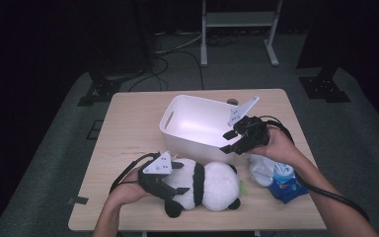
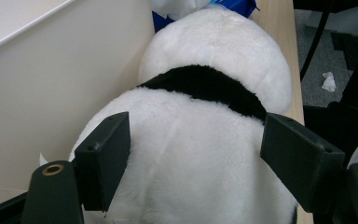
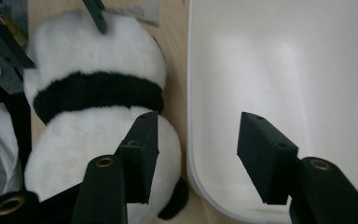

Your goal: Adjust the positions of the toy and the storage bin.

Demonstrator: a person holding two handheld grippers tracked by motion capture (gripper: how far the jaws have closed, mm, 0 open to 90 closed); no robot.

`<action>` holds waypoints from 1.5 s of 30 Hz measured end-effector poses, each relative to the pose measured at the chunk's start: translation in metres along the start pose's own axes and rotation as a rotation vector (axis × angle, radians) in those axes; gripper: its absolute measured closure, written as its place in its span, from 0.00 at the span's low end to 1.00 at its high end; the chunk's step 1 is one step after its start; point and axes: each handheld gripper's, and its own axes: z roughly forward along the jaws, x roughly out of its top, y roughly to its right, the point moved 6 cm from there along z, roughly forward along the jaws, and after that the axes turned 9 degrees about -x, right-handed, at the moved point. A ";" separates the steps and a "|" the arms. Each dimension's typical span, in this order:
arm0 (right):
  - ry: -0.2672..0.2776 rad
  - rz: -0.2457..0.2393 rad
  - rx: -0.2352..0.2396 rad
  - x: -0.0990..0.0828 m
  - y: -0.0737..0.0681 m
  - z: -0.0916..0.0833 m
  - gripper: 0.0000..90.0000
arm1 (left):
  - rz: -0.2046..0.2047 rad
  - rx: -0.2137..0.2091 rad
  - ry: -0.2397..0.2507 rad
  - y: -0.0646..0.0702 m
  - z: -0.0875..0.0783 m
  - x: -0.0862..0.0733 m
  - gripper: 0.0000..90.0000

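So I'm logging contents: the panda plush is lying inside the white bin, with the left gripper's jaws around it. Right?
Not quite. The panda plush lies on the table in front of the white bin, not inside it, as the high view shows. The left gripper does have its jaws around it.

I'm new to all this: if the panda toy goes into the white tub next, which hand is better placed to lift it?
Probably the left. The left gripper already has its fingers on either side of the panda, whereas the right gripper hangs open above the tub's rim.
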 end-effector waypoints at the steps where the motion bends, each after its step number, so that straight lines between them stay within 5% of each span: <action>1: 0.013 -0.002 0.007 0.003 -0.003 -0.002 0.49 | -0.001 0.000 0.000 0.000 -0.001 0.000 0.26; 8: 0.087 -0.016 0.040 0.015 -0.022 -0.011 0.44 | -0.018 0.024 -0.001 -0.003 -0.010 -0.002 0.23; 16: 0.092 -0.033 0.092 0.018 -0.049 0.001 0.37 | -0.035 0.053 0.008 -0.006 -0.020 -0.006 0.22; 27: 0.000 -0.070 0.155 0.013 -0.085 0.043 0.27 | -0.045 0.077 -0.001 -0.010 -0.028 -0.011 0.20; 34: -0.084 -0.085 0.166 0.007 -0.095 0.070 0.21 | -0.059 0.091 -0.001 -0.014 -0.033 -0.016 0.20; 39: -0.084 -0.090 0.139 0.005 -0.098 0.080 0.15 | -0.071 0.105 0.005 -0.016 -0.037 -0.018 0.20; 45: -0.086 -0.033 0.156 0.001 -0.093 0.088 0.12 | -0.080 0.112 0.000 -0.018 -0.039 -0.021 0.20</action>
